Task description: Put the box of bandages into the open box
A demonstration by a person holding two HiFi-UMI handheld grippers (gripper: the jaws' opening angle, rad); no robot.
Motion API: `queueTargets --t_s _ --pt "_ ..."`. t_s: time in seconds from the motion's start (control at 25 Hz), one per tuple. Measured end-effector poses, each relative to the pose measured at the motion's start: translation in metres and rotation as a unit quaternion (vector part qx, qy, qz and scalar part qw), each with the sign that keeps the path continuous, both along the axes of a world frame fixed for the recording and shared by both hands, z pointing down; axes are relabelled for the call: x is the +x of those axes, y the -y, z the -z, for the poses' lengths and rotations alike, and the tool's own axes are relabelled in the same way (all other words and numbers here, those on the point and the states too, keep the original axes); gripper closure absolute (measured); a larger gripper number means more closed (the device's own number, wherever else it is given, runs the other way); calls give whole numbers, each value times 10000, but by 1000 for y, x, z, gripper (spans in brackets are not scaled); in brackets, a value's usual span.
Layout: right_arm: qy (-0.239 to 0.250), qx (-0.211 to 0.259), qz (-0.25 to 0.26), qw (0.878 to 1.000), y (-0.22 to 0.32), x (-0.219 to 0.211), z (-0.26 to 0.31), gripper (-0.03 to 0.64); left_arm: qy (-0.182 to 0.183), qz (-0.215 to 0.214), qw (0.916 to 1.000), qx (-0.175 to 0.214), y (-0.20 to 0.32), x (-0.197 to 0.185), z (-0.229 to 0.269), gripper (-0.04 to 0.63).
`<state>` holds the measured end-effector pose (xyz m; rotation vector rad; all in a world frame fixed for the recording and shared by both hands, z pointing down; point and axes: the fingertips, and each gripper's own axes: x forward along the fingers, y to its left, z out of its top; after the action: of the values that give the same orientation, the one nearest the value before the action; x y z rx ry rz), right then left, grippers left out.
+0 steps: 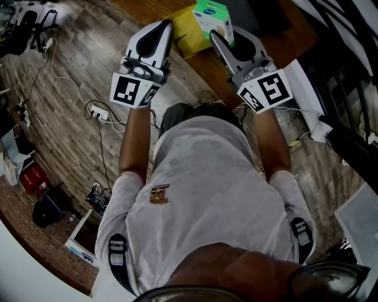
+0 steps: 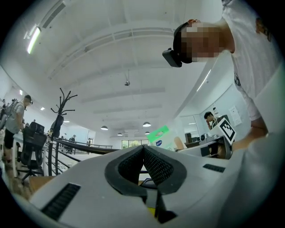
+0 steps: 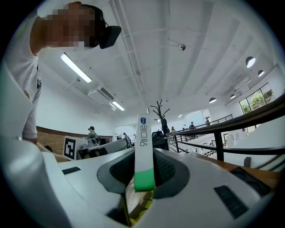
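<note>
Now one right gripper [image 1: 216,39] clamps one green-white, Korean-lettered bandage box [image 3: 144,149]. One left gripper [image 1: 166,27] is closed and empty. One yellow open box [image 1: 188,36] lies between their tips.

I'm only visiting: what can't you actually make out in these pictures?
- Yellow box inside: head view, small and partly covered by the bandage box.
- Bandage box's print: too small in the head view; the right gripper view shows only its narrow edge.
- Table: cut off by the head view's top edge.
</note>
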<state>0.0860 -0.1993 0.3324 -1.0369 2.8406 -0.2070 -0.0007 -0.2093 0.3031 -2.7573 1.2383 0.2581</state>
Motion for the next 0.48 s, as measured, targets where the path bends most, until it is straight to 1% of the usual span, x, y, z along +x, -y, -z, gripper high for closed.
queueTargets --t_s 0.24,0.48 --pt "-304 -221 -97 9992 18 -2 -14 520 61 100 9999 -66 16 -3 -8 577" --pt "-718 -339 -187 9967 26 -10 -26 520 123 13 9999 -120 24 -3 -21 577"
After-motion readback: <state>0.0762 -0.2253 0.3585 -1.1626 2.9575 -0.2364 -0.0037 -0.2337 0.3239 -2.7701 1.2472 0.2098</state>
